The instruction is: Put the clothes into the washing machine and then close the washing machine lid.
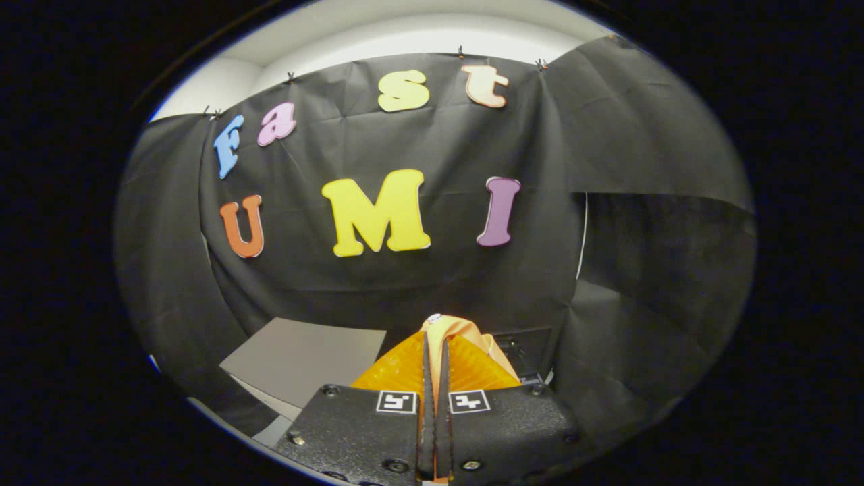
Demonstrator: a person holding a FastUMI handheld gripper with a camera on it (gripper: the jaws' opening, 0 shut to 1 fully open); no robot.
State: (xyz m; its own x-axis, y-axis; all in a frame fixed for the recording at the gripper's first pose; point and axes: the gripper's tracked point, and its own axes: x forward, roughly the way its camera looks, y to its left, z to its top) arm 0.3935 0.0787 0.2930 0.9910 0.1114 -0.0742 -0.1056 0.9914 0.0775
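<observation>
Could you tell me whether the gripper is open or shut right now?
Shut: the gripper has both fingers nearly together, pinching the orange cloth bunched between and just ahead of them.

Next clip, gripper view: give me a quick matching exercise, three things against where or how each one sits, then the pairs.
Things:
1. orange cloth
2. grey panel
3. gripper

Places or states:
A. flat and tilted, beyond the fingers and off to one side, in front of the black booth wall
B. fingers nearly together, pressing on fabric
C. pinched between the fingers, bunched up just ahead of them

Pairs: 1-C, 2-A, 3-B
</observation>
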